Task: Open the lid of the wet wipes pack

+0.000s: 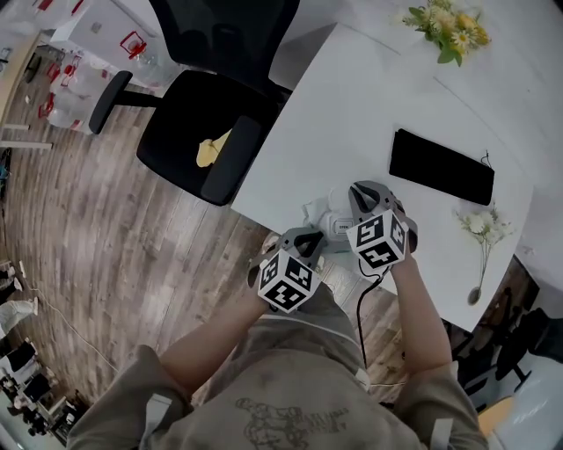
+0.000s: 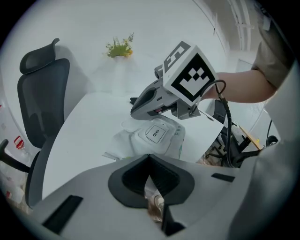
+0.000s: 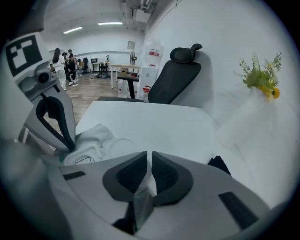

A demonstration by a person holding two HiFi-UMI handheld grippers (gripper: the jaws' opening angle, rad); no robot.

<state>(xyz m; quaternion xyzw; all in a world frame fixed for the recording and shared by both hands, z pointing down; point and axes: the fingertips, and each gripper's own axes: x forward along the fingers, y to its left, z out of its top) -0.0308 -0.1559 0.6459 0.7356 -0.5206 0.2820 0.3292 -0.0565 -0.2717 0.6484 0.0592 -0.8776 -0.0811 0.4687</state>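
Note:
The white wet wipes pack (image 1: 327, 220) lies near the front edge of the white table (image 1: 352, 114). Its lid (image 2: 157, 133), with an "OPEN" tab, lies flat and closed. My left gripper (image 2: 149, 157) sits at the pack's near end with its tips together. A bit of white wrapper shows between the jaws. My right gripper (image 1: 362, 192) hovers just over the far side of the pack (image 3: 93, 147), its tips (image 2: 133, 110) above the lid's far edge. Its jaws (image 3: 149, 154) are almost together on a thin white sheet; I cannot tell whether it is film or a wipe.
A black flat case (image 1: 440, 165) lies on the table to the right. Yellow-green flowers (image 1: 447, 26) stand at the far edge, and a white flower stem (image 1: 482, 233) lies at the right. A black office chair (image 1: 198, 132) stands left of the table. A cable (image 1: 362, 308) hangs from the right gripper.

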